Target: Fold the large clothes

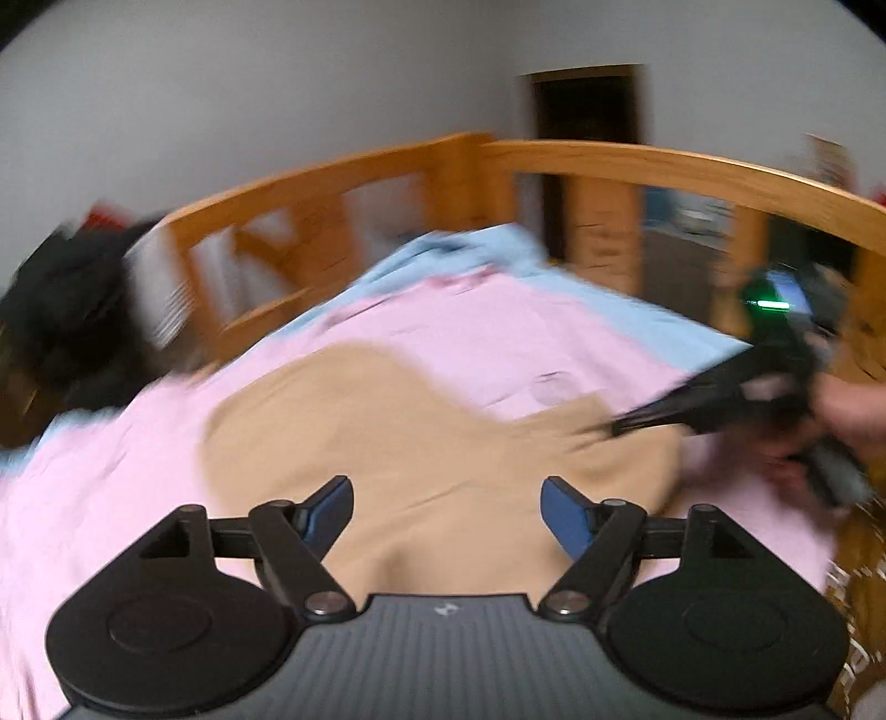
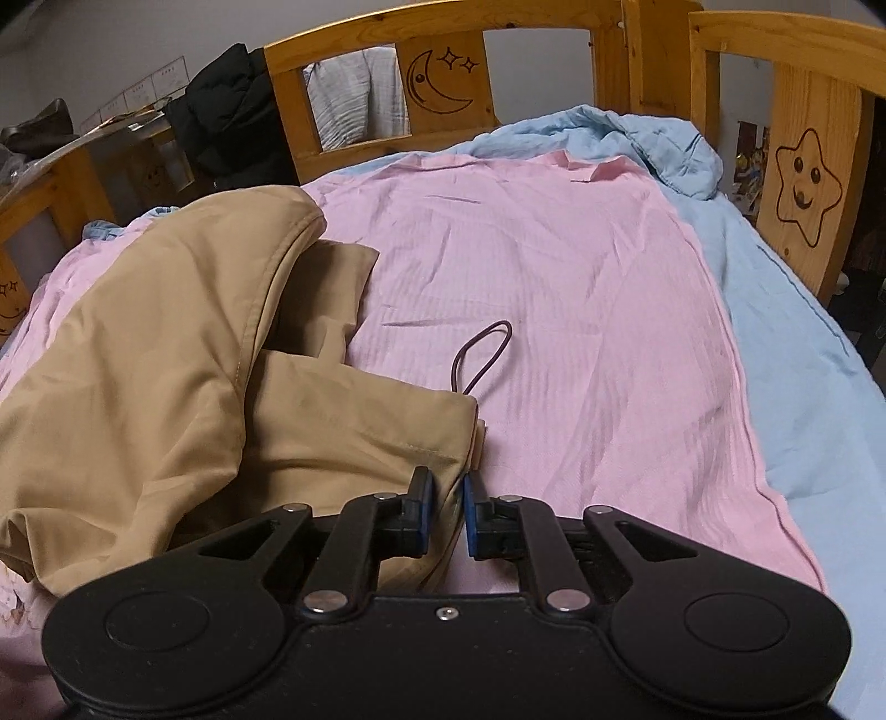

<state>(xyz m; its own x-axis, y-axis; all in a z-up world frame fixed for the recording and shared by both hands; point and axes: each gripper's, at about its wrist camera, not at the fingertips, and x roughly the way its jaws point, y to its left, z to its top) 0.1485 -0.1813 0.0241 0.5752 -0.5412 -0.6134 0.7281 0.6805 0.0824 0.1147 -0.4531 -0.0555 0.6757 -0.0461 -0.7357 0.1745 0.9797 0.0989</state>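
Two layers cover the wooden bed (image 2: 382,22) with moon and star carvings: a pink sheet (image 2: 554,277) over a blue blanket (image 2: 803,387), white walls behind. On the pink sheet lies the tan garment (image 2: 138,360), bunched toward its left side. My left gripper (image 1: 447,512) hangs above the garment, jaws wide and empty; my right gripper (image 2: 447,512), angled down, pinches the garment's near edge.

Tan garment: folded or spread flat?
Partly folded: the tan garment lies doubled over itself in bunched layers on the pink sheet.
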